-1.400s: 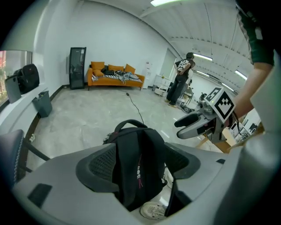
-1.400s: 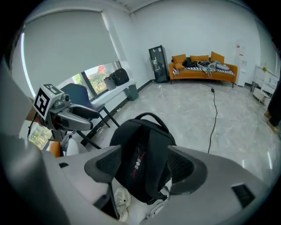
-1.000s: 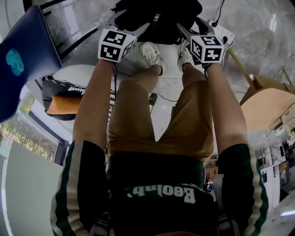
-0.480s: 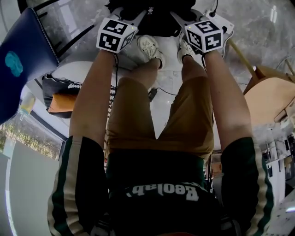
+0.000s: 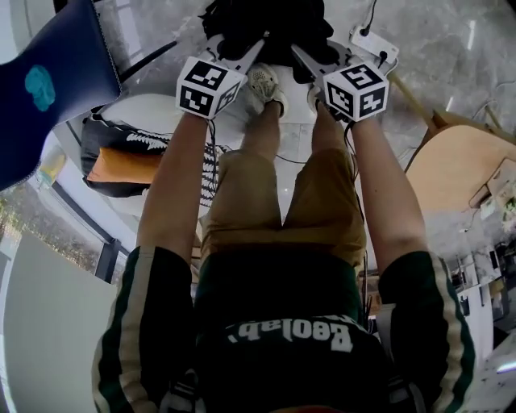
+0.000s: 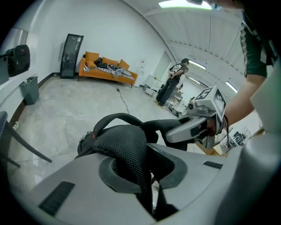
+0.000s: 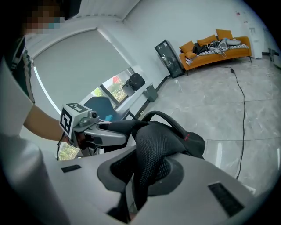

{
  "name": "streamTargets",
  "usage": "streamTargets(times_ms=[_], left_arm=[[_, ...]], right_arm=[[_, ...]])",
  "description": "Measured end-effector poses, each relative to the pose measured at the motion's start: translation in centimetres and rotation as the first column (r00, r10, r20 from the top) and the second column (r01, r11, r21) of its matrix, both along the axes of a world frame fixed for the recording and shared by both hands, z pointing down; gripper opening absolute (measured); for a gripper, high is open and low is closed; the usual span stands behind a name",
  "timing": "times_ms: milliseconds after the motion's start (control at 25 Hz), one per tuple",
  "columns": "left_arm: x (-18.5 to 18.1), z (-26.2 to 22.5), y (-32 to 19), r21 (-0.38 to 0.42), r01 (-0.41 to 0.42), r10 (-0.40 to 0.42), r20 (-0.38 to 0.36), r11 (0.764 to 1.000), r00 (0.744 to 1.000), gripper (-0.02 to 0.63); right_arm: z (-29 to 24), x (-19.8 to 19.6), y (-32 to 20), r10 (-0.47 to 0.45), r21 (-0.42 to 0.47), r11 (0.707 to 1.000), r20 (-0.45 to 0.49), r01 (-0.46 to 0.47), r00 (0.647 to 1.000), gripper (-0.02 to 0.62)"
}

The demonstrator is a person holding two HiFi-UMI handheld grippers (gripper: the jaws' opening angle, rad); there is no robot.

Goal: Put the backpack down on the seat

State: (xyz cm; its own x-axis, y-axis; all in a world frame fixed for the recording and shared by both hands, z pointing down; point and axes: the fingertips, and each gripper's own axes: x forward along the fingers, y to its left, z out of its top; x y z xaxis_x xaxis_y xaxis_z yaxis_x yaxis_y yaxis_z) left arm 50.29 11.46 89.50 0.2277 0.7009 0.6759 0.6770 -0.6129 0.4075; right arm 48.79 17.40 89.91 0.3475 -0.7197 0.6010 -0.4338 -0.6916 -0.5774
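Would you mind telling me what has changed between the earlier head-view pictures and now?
Both grippers' jaws have just closed: the left gripper now clamps one mesh strap of the black backpack, the right gripper the other strap, and they seem to be lifting it. The person's shoes and the blue chair stayed where they were.

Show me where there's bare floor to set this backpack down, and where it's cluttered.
Bare floor lies at the right, between the power strip and the wooden furniture. A narrower strip runs between the blue chair and the backpack. Crowded: around the shoes, and at the left by the black bag.
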Motion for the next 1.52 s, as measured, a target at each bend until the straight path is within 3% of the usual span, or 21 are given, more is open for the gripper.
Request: streamTargets(times_ms=[240,520,720,960,1080,1240,1520], left_arm=[[-3.2,-7.2,-2.1,-0.044,0.045,-0.044,0.026,0.998,0.999,0.08],[-2.8,-17.6,-2.9,-0.086,0.065,-0.063,0.022,0.994,0.998,0.08],[-1.2,-27.4,-2.6,-0.13,0.063,-0.072,-0.063,0.989,0.995,0.08],[0.5,-40.3,-0.6,-0.174,0.004,-0.043,-0.223,0.985,0.974,0.08],[1.2,-46.3,-0.5,-0.182,0.0,-0.054,-0.292,0.983,0.955,0.08],[3.2,-53.7,0.5,-0.196,-0.01,-0.073,-0.409,0.981,0.909,0.08],[5.1,-65.5,2.1,-0.206,0.047,-0.16,-0.577,0.978,0.801,0.081]], right_arm=[[-7.6,-3.2,-2.0,-0.01,0.018,1.0,0.043,0.009,0.999,0.074],[-18.3,-3.1,-3.0,0.027,0.018,0.999,0.019,-0.028,0.999,0.074],[-28.6,-0.9,-2.9,0.051,0.026,0.998,-0.096,-0.049,0.994,0.074],[-41.5,1.4,-0.7,0.109,0.057,0.994,-0.257,-0.097,0.96,0.074],[-47.5,2.0,-0.2,0.096,0.07,0.995,-0.339,-0.077,0.936,0.074],[-54.7,4.0,1.0,0.084,0.08,0.995,-0.454,-0.053,0.887,0.074],[-65.7,6.2,2.6,0.031,0.092,0.995,-0.618,0.033,0.785,0.074]])
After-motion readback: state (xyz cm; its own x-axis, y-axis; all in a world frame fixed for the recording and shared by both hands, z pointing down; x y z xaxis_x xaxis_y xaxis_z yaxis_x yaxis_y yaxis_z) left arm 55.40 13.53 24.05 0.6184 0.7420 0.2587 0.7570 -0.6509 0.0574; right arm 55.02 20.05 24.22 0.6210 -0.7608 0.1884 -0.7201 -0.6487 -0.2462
